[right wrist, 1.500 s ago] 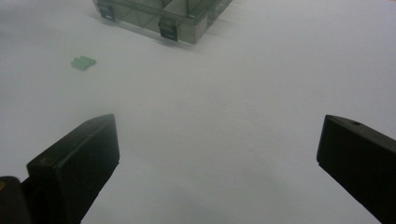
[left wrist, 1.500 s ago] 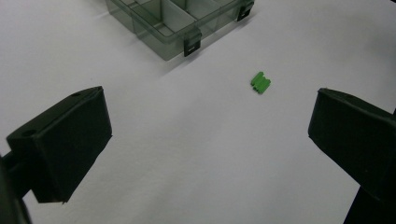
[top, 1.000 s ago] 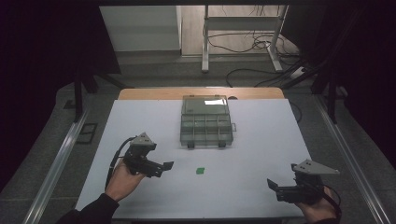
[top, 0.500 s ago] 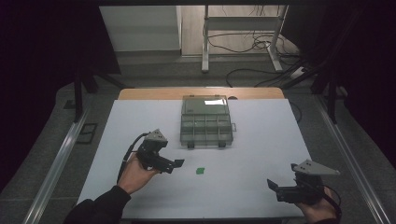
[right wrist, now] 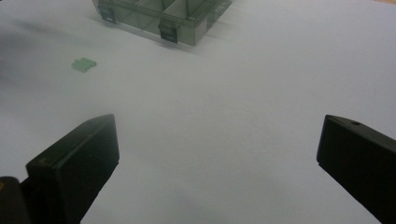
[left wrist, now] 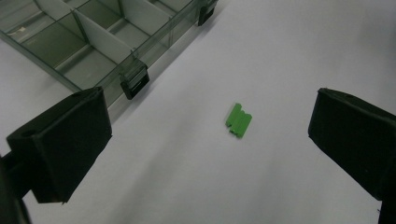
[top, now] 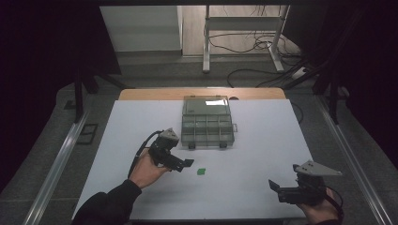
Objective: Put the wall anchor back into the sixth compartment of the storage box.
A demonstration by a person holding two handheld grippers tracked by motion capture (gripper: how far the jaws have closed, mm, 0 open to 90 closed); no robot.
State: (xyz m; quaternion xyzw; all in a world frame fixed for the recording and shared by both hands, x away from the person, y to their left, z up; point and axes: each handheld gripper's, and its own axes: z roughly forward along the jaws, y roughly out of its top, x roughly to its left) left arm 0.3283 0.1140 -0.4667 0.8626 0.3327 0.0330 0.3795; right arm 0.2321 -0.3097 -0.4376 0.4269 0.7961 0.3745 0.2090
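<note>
Left gripper (top: 185, 164) jaws apart near flat, notched green clip (left wrist: 239, 120); right gripper (top: 274, 185) apart; clear plastic divided box (top: 207, 122) beyond.

Your green piece (top: 201, 171) is too small in the high view to make out its shape; in the right gripper view it is pale and soft, edges blurred. The compartment box (left wrist: 93, 42) is cut off by the top and left edges of the left gripper view, its far cells out of frame. Your right hand (top: 319, 213) is clipped by the bottom edge. Both jaws of the right tongs (right wrist: 217, 163) run off the frame's lower corners.
</note>
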